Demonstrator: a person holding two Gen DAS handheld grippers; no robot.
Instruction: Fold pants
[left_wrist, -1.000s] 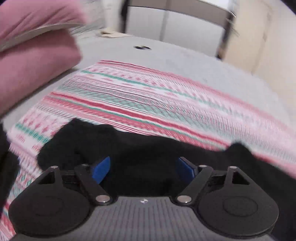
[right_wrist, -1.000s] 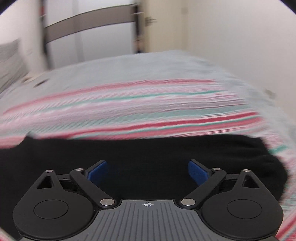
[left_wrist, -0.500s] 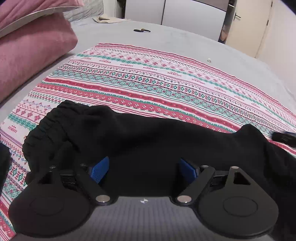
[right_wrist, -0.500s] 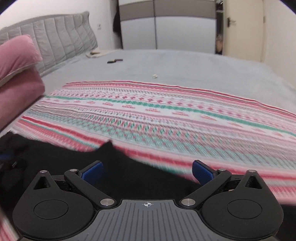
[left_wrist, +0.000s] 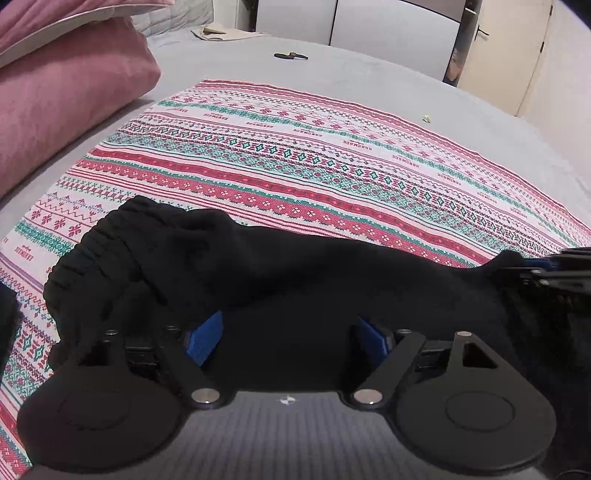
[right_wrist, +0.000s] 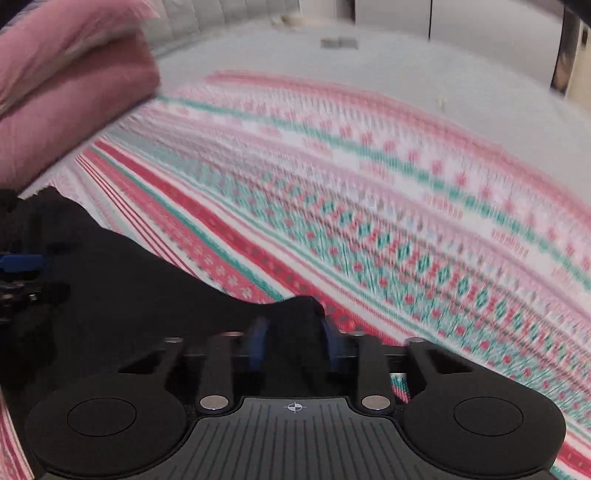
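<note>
Nearest, the left gripper (left_wrist: 290, 338) has its blue pads spread wide over black pants (left_wrist: 295, 273) lying across a red, green and white patterned blanket (left_wrist: 332, 166). The right gripper (right_wrist: 293, 345) pinches a fold of the pants between narrowed fingers. Beyond, pink pillows (left_wrist: 62, 85) rest on the grey bed (left_wrist: 369, 77).

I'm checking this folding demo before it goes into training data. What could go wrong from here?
1. The right gripper pinches only a small peak of the black pants; the cloth could slip out when pulled.
2. The left gripper is open over the pants, so that end is unheld and may drag or bunch at the waistband.
3. The right view is motion-blurred; a fast pull could rumple the patterned blanket.
</note>
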